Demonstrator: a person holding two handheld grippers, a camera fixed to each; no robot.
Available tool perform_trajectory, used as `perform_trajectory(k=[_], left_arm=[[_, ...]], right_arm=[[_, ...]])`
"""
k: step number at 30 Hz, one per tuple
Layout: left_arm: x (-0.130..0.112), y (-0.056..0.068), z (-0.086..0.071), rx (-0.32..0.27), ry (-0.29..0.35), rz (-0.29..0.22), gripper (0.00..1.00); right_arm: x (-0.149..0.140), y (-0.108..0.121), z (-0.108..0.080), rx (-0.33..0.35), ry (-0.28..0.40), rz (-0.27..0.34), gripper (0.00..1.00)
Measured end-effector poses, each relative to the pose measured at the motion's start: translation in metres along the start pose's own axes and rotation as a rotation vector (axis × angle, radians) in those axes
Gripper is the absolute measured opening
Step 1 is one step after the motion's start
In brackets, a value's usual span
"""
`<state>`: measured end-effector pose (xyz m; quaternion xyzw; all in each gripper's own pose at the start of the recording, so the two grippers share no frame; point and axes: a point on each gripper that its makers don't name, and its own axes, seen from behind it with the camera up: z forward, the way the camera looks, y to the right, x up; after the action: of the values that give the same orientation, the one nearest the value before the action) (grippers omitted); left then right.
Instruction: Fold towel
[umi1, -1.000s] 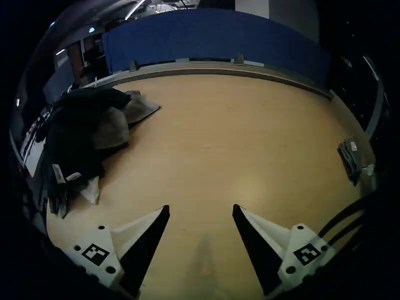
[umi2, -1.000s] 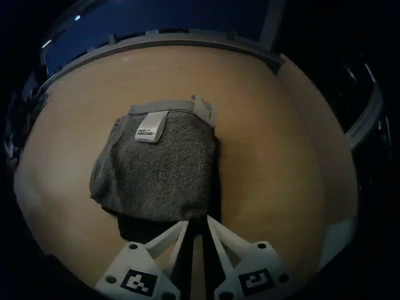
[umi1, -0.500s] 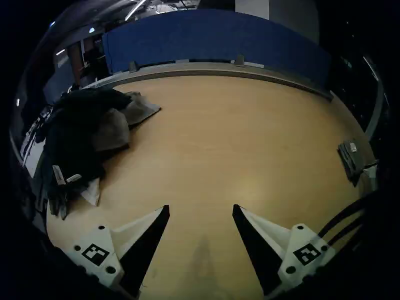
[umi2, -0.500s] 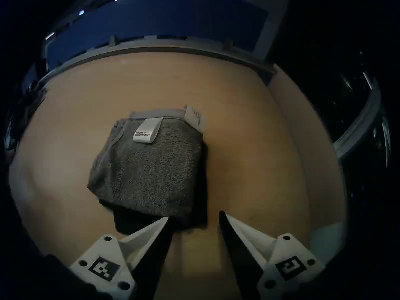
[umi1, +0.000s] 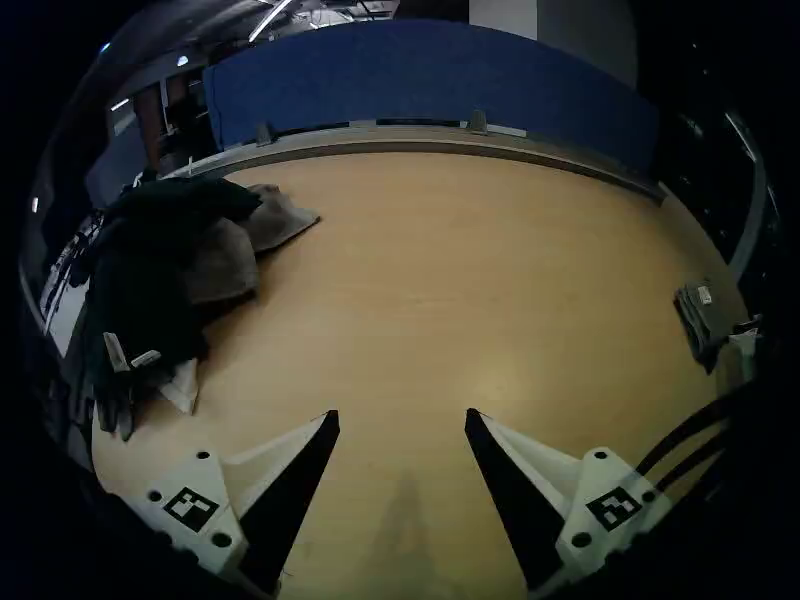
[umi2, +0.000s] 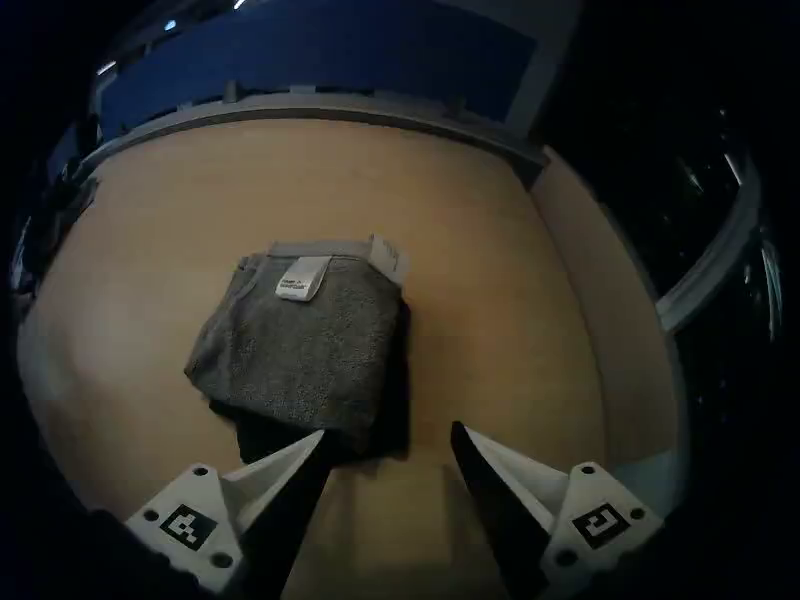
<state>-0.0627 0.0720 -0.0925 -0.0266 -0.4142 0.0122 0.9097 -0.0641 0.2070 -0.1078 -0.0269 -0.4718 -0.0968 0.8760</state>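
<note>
Towel (umi2: 300, 350) folded, long axis seemingly fore-aft, tag (umi2: 303, 278) far | right tool (umi2: 388, 428), left tool (umi1: 401, 411): spread, empty

You face a light wooden counter (umi1: 480, 260) with a grey rail (umi1: 400, 135) along its far edge. Behind it stands a blue partition (umi1: 430, 80). The room is dim; ceiling lights (umi1: 272, 15) glow overhead.

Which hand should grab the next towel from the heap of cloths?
Probably left. The left tongs are open with the heap ahead to their left; the right tongs are open by the folded towel.
</note>
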Motion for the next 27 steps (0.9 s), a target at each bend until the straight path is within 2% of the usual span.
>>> perform_trajectory(k=[12, 27], left_arm=[[0.0, -0.001, 0.001, -0.002, 0.001, 0.0, 0.94], [0.001, -0.003, 0.002, -0.003, 0.004, 0.0, 0.94]], right_arm=[[0.002, 0.005, -0.005, -0.023, 0.005, 0.006, 0.86], [-0.001, -0.002, -0.018, -0.009, 0.011, 0.01, 0.86]])
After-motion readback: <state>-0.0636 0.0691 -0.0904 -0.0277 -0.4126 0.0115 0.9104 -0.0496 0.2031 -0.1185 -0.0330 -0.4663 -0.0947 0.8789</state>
